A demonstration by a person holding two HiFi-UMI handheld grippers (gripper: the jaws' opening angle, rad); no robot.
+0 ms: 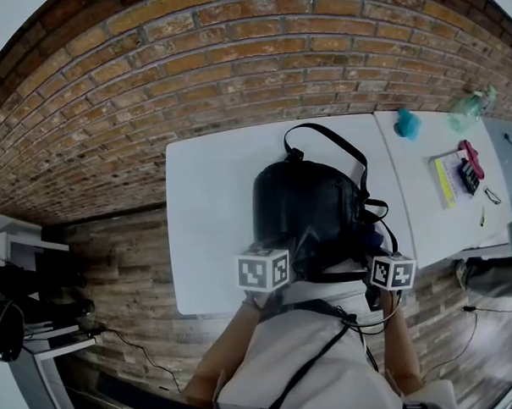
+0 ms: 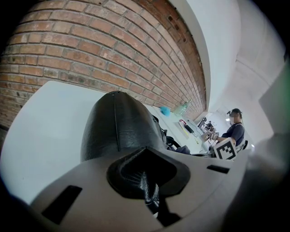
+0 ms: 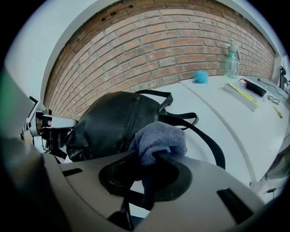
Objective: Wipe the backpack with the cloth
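Observation:
A black leather backpack (image 1: 307, 207) lies on the white table (image 1: 210, 218), its straps (image 1: 329, 141) pointing toward the brick wall. My left gripper (image 1: 263, 269) is at the bag's near left corner. In the left gripper view its jaws (image 2: 147, 192) stand pressed together at the foot of the backpack (image 2: 120, 127), apparently pinching its edge. My right gripper (image 1: 392, 271) is at the near right corner, shut on a bunched grey-blue cloth (image 3: 158, 139). The cloth rests against the side of the backpack (image 3: 113, 122), beside a strap (image 3: 199, 136).
A second white table (image 1: 426, 209) adjoins on the right, carrying a teal object (image 1: 407, 123), a green spray bottle (image 1: 468, 107), a yellow-edged notebook (image 1: 448, 178) and small items. The brick wall (image 1: 233, 65) runs behind. A seated person (image 2: 233, 130) is farther off.

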